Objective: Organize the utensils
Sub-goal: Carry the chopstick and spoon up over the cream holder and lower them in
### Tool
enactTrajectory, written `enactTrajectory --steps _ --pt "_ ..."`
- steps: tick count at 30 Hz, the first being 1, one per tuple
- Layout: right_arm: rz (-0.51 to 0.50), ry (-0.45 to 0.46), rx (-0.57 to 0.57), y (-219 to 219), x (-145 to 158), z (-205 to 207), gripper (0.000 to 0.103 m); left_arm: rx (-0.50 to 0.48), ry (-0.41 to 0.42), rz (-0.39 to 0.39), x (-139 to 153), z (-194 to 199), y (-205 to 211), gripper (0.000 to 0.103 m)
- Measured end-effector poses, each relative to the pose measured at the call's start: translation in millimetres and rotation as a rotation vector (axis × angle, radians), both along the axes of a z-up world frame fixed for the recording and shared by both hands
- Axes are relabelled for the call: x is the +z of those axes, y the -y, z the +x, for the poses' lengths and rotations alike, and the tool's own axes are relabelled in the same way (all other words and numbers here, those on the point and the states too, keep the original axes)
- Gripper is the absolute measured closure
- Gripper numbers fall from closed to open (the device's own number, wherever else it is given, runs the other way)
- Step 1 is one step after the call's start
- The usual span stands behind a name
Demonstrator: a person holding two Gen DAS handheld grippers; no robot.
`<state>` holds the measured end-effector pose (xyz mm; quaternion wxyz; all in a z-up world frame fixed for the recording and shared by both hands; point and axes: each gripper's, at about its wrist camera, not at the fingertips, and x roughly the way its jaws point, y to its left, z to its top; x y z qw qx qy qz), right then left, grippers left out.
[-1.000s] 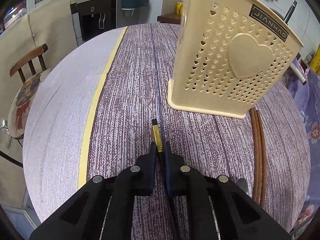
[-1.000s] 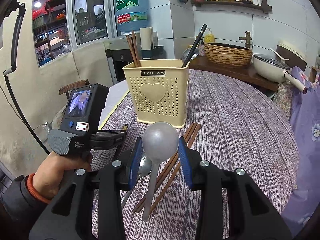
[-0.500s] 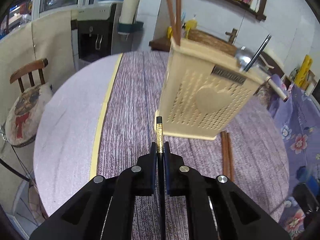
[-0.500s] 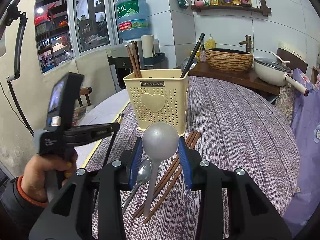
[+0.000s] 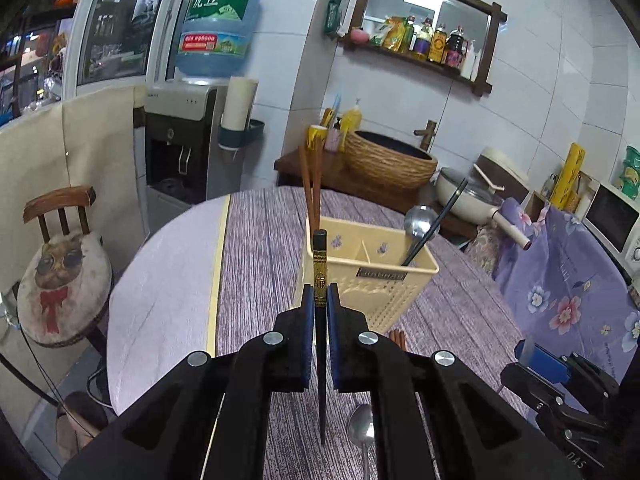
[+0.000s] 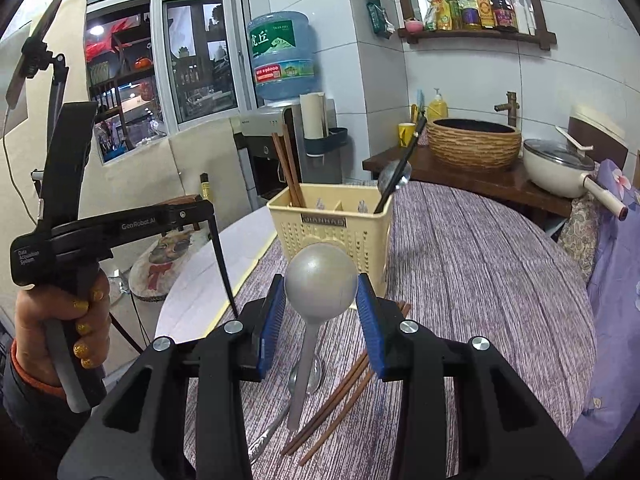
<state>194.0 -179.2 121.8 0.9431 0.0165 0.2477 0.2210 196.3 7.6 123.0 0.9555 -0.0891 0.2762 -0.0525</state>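
Two grippers are loaded now; the left gripper (image 5: 318, 302) is clamped narrow on a black chopstick (image 5: 319, 264), held upright above the table (image 6: 480, 264) and short of the cream holder (image 5: 416, 258); the right gripper (image 6: 321, 312) grips a metal ladle (image 6: 321, 283) by its round bowl, handle hanging down. I judge the chopstick may pivot in this thin pinch and hit the holder's rim, or foul the brown chopsticks (image 5: 311, 184) already inside; the ladle could slip, because the bowl is smooth and curved; loose chopsticks (image 6: 340, 392) and a spoon (image 6: 316, 372) lie below it.
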Motion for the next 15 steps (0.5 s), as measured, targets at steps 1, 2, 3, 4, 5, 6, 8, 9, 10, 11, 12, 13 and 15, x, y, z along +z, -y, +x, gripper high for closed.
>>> enactTrajectory --steps 1,2,3,4,5,6,8,9,10,11,12,13,15 --pt "0.004 0.005 0.002 0 5 3 0.066 0.000 0.009 0.003 4 -1 0 0.096" --pt "0.006 0.008 0.004 -1 9 5 0.066 -0.003 0.020 0.005 10 0 1 0.096" --pt "0.008 0.012 0.007 -2 14 7 0.066 -0.007 0.027 0.002 15 0 1 0.096" --pt "0.007 0.019 0.008 -3 19 11 0.066 -0.013 0.034 -0.001 21 1 1 0.096" --pt "0.004 0.026 0.006 -3 22 13 0.066 -0.018 0.041 -0.005 26 1 1 0.096" --pt "0.002 0.033 0.004 -4 28 18 0.066 -0.022 0.049 -0.010 32 2 0 0.096" --pt "0.006 0.039 -0.002 -4 39 28 0.066 -0.030 0.071 -0.006 49 6 2 0.096" --pt "0.010 0.049 -0.008 -5 47 34 0.066 -0.033 0.082 -0.006 56 6 2 0.096" --pt "0.009 0.066 -0.018 -5 56 40 0.066 -0.036 0.094 -0.009 64 7 2 0.096" --pt "0.007 0.079 -0.027 -5 62 44 0.066 -0.038 0.109 -0.014 75 8 2 0.096" --pt "0.006 0.098 -0.038 -5 71 50 0.066 -0.040 0.123 -0.020 85 10 2 0.096" --pt "0.008 0.118 -0.052 -6 80 55 0.066 -0.038 0.138 -0.022 95 11 1 0.096" --pt "0.009 0.154 -0.078 -6 97 66 0.066 -0.024 0.172 -0.032 115 14 0 0.096"
